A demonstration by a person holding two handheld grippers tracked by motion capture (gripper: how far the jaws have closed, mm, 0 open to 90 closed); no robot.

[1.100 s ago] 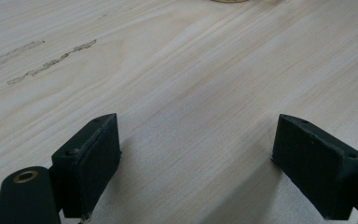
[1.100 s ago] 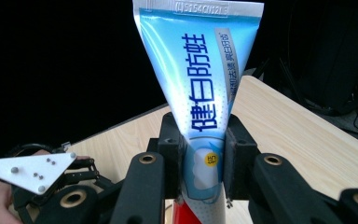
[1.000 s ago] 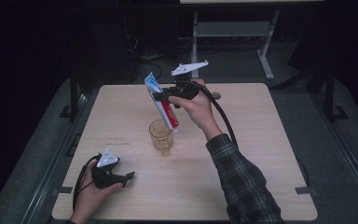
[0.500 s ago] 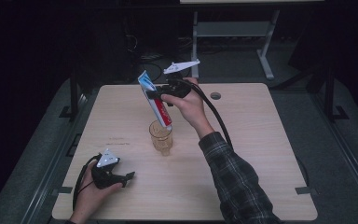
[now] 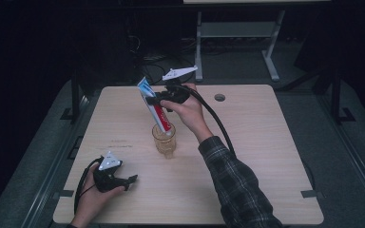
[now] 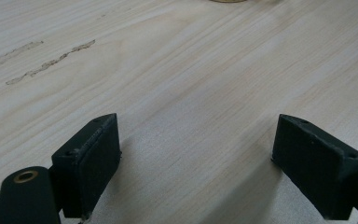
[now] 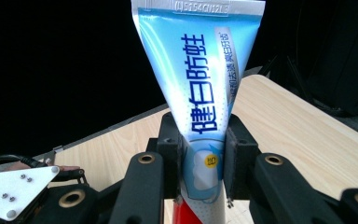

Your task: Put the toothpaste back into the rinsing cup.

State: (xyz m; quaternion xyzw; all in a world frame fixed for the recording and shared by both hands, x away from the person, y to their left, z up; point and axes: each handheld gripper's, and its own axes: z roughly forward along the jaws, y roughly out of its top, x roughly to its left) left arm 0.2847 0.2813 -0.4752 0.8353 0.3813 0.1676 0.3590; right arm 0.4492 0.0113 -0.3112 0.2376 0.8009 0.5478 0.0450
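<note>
My right gripper (image 5: 156, 99) is shut on a toothpaste tube (image 5: 155, 107), blue at its flat crimped end and red toward the cap. The tube hangs tilted, cap end down, at the mouth of an amber glass cup (image 5: 164, 140) standing mid-table. In the right gripper view the tube (image 7: 200, 93) rises between the two black pads (image 7: 168, 154), pinched at its middle. My left gripper (image 5: 128, 181) rests on the table near the front left edge, held by a hand. In the left gripper view its jaws stand wide apart over bare wood, gripper (image 6: 196, 158) open with nothing between them.
The light wooden table (image 5: 266, 142) has a round cable hole (image 5: 219, 97) at the back right. A black cable trails from the right gripper along the plaid sleeve (image 5: 233, 185). A metal frame (image 5: 237, 33) stands beyond the table in the dark.
The right gripper has carried the tube left and down, bringing its cap end to the cup's mouth. The left gripper has stayed put.
</note>
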